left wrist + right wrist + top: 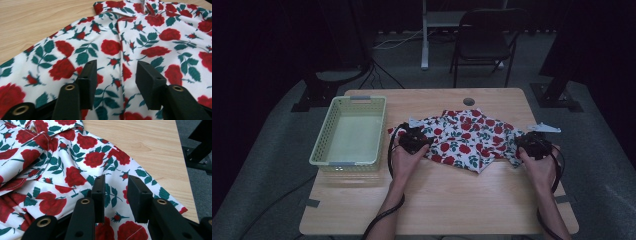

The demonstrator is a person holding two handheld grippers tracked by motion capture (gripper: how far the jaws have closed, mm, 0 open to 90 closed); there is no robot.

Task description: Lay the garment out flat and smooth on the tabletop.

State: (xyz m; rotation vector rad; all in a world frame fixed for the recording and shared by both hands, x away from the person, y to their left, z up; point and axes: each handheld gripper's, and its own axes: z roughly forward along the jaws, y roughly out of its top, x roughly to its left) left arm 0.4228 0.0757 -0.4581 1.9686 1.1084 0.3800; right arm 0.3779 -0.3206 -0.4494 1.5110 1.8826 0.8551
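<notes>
Your left claw [116, 73] hovers with jaws parted over the rose-print cloth [467, 140], gripping nothing; your right claw [116, 195], narrower yet apart, hangs over its edge near the worktop's [437, 200] right side.

Rose-print garment [467, 142]: white fabric, red roses, dark green leaves. Spread loosely and crumpled on the wooden table [447, 200], right of centre, touching its surface. Folded over itself in places, with creases running lengthwise (best seen in the left gripper view [120, 47]). Stitched seams and a turned-over hem at the far edge. Right-hand edge [140, 167] lying flat toward the table's right side, a corner reaching near the rim.
</notes>
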